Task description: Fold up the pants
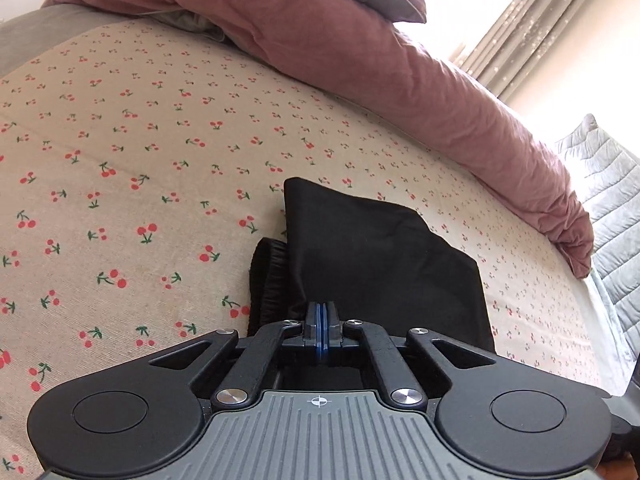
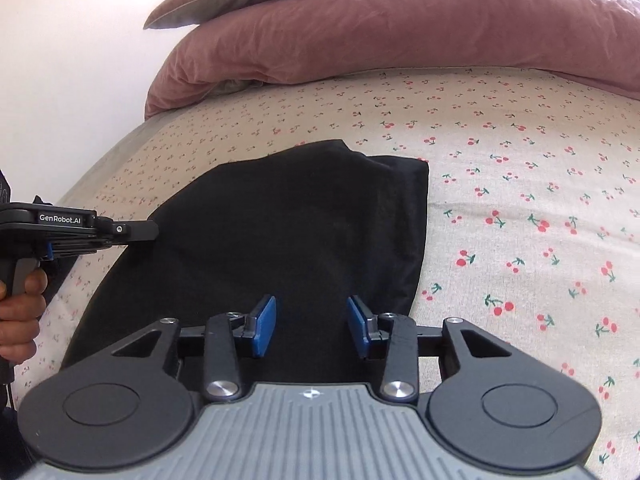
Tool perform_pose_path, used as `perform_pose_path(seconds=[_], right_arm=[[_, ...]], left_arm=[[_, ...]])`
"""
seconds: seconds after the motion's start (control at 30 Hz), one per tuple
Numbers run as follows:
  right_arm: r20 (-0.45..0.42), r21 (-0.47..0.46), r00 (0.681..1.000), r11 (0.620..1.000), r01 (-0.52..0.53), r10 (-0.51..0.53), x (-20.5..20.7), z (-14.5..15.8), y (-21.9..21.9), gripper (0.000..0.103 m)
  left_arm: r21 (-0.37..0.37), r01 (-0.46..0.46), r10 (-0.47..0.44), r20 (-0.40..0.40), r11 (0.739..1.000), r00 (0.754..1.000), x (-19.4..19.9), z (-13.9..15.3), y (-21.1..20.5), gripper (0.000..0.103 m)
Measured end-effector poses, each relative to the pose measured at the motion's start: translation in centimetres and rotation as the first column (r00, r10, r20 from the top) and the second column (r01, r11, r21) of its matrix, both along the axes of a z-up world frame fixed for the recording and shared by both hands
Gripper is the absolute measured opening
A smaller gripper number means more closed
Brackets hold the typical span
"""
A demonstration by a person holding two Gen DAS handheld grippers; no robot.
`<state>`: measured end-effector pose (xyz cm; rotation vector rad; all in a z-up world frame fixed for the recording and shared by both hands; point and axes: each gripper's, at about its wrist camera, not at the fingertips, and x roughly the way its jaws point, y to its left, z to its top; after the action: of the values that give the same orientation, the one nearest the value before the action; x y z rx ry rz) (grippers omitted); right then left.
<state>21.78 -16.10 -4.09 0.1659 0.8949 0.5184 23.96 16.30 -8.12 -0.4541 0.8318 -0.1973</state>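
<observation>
low in the frame the left claw (image 1: 320, 314) was closed tight on the near edge of the black pants (image 1: 380, 264). the right claw (image 2: 311, 326) stood wide open over them, gripping nothing. the pants lay folded mid-frame on the cherry bed sheet (image 1: 140, 140). pulled one-sided, the fold could probably slide apart.

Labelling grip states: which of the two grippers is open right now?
The right gripper: its blue pads stand apart over the black pants, gripping nothing. The left gripper has its pads pressed together at the pants' edge.
</observation>
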Motion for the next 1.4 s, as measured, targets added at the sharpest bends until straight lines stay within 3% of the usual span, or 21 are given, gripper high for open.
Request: perform_pose_path(seconds=[0.37,0.4,0.47,0.53,0.63,0.77,0.87,0.97,1.1,1.4], right_arm=[[-0.023,0.042,0.999,0.998,0.038,-0.037,-2.3,1.0,-1.9,0.039],[-0.026,0.051,0.998,0.997,0.05,-0.049,-2.1,1.0,-2.3,0.041],[-0.033,0.071,0.997,0.995,0.074,-0.072,-1.8,1.0,-2.9,0.049],[-0.033,0.07,0.996,0.994,0.089,-0.086,-1.8,0.8,-3.4,0.054],[-0.029,0.04,0.993,0.993,0.115,-0.114,-1.6,0.6,-3.8,0.054],[-0.079,0.093,0.987,0.985,0.147,-0.14,-1.0,-0.3,-4.7,0.054],[-0.113,0.102,0.983,0.982,0.158,-0.146,-0.4,-1.3,-4.7,0.055],[-0.103,0.105,0.982,0.98,0.168,-0.157,-0.4,-1.6,-4.5,0.055],[-0.091,0.118,0.979,0.975,0.19,-0.18,-0.6,-1.8,-4.2,0.054],[-0.05,0.12,0.975,0.968,0.22,-0.215,-0.4,-2.2,-2.9,0.044]], left_arm=[[0.039,-0.02,0.02,-0.009,0.999,1.0,-0.6,0.8,-0.2,0.004],[0.047,-0.012,0.012,-0.009,0.999,1.0,-0.7,1.1,-0.2,0.009],[0.059,0.013,-0.014,0.01,0.998,1.0,-0.9,1.6,-0.4,0.029],[0.131,-0.015,0.012,0.022,0.991,1.0,-1.1,1.9,-0.7,0.086],[0.261,-0.081,0.068,0.061,0.962,0.996,-1.3,2.3,-0.7,0.086],[0.226,-0.028,0.031,-0.012,0.974,0.999,-0.6,0.8,-0.9,0.086],[0.229,0.003,0.003,-0.023,0.973,1.0,-0.3,0.2,-1.7,0.086],[0.157,0.041,-0.031,-0.069,0.987,0.997,-0.1,-0.7,-2.2,0.086],[0.146,0.046,-0.038,-0.058,0.988,0.998,-0.1,-1.1,-2.3,0.084],[0.136,0.035,-0.031,-0.035,0.99,0.999,-0.3,-1.3,-2.4,0.064]])
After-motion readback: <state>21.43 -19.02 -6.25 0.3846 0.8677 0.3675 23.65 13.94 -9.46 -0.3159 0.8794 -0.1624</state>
